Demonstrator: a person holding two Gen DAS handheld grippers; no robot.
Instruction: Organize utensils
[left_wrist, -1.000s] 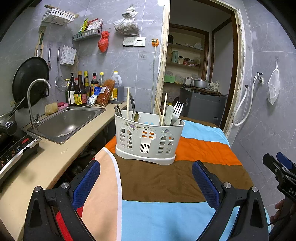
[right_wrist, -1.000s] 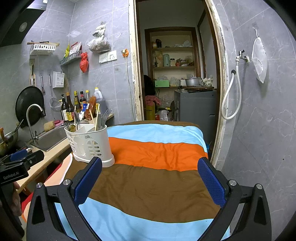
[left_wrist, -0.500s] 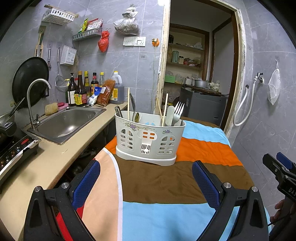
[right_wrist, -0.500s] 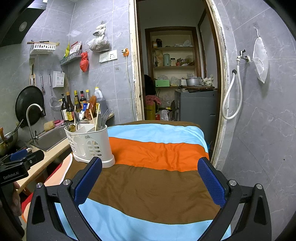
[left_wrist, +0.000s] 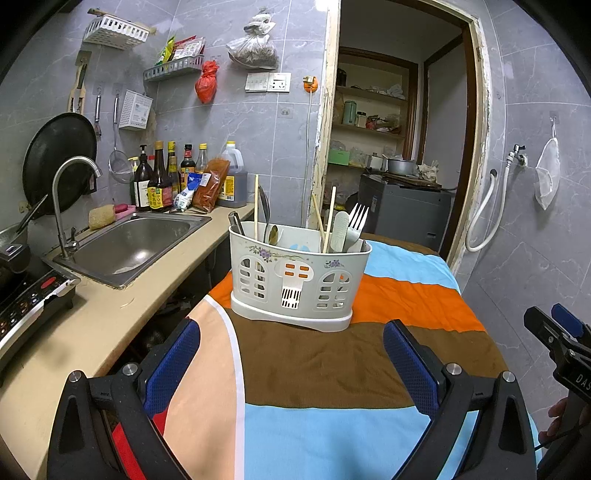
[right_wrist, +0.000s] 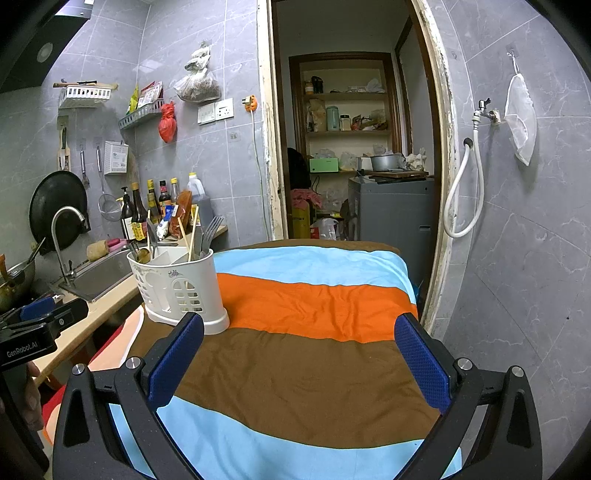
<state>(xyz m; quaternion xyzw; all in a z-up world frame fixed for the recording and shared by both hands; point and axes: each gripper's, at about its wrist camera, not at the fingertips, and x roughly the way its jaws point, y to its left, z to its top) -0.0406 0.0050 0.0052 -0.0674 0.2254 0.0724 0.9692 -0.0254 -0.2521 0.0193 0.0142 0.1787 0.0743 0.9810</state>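
Tools left (left_wrist: 291, 363) and right (right_wrist: 299, 356) gape wide, holding and touching nothing.

Small home kitchen: steel sink (left_wrist: 133, 247), hanging wok (left_wrist: 59, 158), sauce bottles (left_wrist: 162, 181), grey wall tiles (left_wrist: 277, 140).

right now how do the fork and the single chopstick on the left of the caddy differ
The fork is grey metal with tines pointing up; the chopstick is a plain pale wooden stick. The fork stands in the right end of the white caddy, beside a pale flat handle, while the chopstick stands near the left end, by the spoons. The chopstick rises higher above the rim than the fork. Both stand roughly upright inside the caddy, untouched by either gripper.
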